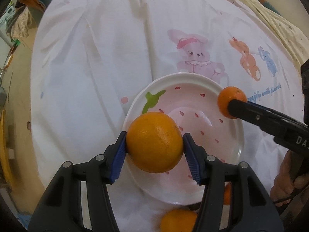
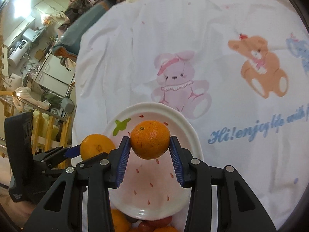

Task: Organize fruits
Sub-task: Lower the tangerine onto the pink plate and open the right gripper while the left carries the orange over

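Observation:
My left gripper (image 1: 154, 142) is shut on a large orange (image 1: 154, 142) and holds it above the near left part of a white and pink strawberry-pattern plate (image 1: 193, 81). My right gripper (image 2: 150, 140) is shut on a smaller orange (image 2: 150, 140) above the same plate (image 2: 179, 116). In the left wrist view the right gripper's orange (image 1: 230, 96) hangs over the plate's right rim. In the right wrist view the left gripper's orange (image 2: 96, 147) is at the plate's left edge. The plate's bowl holds no fruit.
The plate sits on a white cloth (image 1: 96, 67) printed with a pink rabbit (image 2: 177, 83) and an orange bear (image 2: 264, 69). More oranges (image 1: 177, 220) and small red fruits (image 2: 154, 223) lie at the plate's near edge. Kitchen clutter (image 2: 29, 58) lies off the left.

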A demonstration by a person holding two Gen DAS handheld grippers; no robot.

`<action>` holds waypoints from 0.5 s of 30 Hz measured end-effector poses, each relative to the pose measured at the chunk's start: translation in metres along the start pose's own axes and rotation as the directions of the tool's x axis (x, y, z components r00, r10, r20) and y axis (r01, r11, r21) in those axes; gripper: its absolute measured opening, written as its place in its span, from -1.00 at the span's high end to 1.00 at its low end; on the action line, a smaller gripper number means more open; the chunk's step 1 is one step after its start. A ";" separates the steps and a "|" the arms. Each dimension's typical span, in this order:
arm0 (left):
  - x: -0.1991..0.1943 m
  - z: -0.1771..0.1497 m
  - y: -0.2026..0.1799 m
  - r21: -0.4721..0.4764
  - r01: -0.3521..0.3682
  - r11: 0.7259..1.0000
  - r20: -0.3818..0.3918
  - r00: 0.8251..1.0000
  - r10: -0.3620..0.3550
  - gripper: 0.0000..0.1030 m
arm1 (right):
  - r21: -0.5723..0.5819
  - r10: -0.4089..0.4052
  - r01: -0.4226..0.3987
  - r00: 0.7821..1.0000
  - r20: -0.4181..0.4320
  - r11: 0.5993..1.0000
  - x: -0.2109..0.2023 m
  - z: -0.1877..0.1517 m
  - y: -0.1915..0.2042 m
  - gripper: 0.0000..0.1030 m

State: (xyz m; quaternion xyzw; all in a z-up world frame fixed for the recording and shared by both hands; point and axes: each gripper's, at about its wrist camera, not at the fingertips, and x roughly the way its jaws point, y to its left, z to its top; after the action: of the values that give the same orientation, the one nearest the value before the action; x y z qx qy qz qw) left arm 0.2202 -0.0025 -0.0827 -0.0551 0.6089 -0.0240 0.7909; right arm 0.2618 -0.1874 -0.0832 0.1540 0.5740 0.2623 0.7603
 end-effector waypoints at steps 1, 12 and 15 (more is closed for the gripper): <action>0.002 0.002 0.000 -0.007 0.004 1.000 -0.006 1.000 -0.004 -0.03 | 0.015 -0.005 0.005 1.000 -0.004 1.000 0.002 0.001 -0.002 0.15; 0.025 0.015 -0.005 -0.030 0.043 0.999 -0.023 0.999 -0.044 -0.04 | 0.150 0.078 -0.064 0.993 -0.089 0.987 0.037 0.011 -0.020 0.12; 0.025 0.014 -0.005 -0.028 0.045 0.999 -0.021 0.999 -0.045 -0.06 | 0.167 0.088 -0.072 0.992 -0.091 0.983 0.041 0.013 -0.021 0.10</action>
State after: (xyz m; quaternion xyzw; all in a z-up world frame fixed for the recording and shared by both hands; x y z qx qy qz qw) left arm 0.2407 -0.0094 -0.1024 -0.0794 0.6164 -0.0339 0.7827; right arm 0.2873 -0.1801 -0.1227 0.2257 0.6234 0.2522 0.7049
